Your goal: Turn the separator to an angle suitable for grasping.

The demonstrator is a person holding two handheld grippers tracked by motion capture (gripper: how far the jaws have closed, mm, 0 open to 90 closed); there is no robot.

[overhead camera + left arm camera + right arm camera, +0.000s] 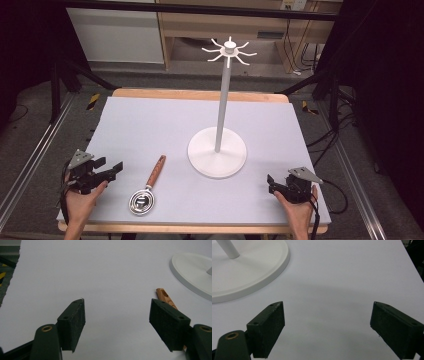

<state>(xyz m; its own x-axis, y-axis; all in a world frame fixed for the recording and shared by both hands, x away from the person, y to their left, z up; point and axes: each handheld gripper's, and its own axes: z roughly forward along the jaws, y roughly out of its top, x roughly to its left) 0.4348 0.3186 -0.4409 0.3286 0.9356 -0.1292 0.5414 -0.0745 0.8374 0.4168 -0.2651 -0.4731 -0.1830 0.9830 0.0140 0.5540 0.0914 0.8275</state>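
From the high view, a white stand (pixel 217 150) sits right of centre on the grey table (pixel 150 125), its pole rising to a ring of hooks (pixel 229 50) at the top of the frame. The gripper views cut that crown off and give the round base and the foot of the pole, or just the base edge.

A strainer (pixel 146 187) lies lower left of the base, well apart from it. Its long axis runs diagonally: metal bowl toward the bottom of the frame, wooden handle (pixel 157 170) pointing up and slightly right.

The left gripper (pixel 107 169) rests at lower left, jaws spread wide with nothing between them (its own view catches the handle tip (pixel 163 295) behind the right-hand jaw). The right gripper (pixel 272 184) sits at lower right, jaws likewise wide apart over bare table.
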